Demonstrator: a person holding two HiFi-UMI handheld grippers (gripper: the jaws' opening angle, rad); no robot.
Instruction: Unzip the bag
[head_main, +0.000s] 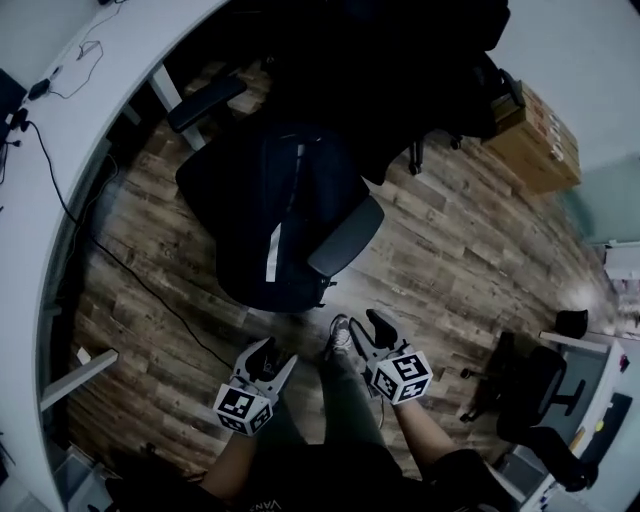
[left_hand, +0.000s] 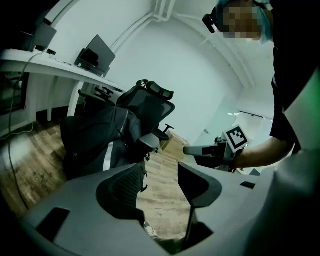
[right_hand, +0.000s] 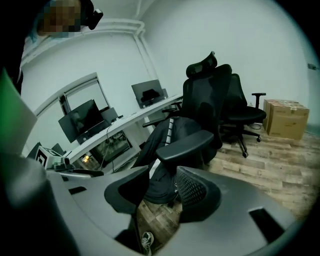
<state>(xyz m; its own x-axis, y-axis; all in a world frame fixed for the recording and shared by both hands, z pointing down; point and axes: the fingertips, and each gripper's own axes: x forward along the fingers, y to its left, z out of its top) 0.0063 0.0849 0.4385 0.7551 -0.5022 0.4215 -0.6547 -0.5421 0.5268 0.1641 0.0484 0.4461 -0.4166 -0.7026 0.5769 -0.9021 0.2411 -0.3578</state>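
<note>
A wood-plank floor (head_main: 450, 260) fills the room, edged on one side by one long curved white desk (head_main: 90, 110). Three black office chairs stand on it: the nearest chair (head_main: 345, 235), a second (head_main: 440, 60) behind it and a third (head_main: 530, 390) at the lower right, partly cut off. One dark bag (head_main: 265, 215) with a pale stripe sits on the nearest chair's seat against its back, well apart from both grippers. One cardboard box (head_main: 535, 140) stands by the far wall, and two monitors (right_hand: 82, 117) are on the desk. The left gripper (head_main: 276, 355) and right gripper (head_main: 368, 325) both have their jaws spread, with nothing between them. One shoe (head_main: 340, 335) shows below. The bag's zip cannot be made out, and the second chair is lost in shadow.
</note>
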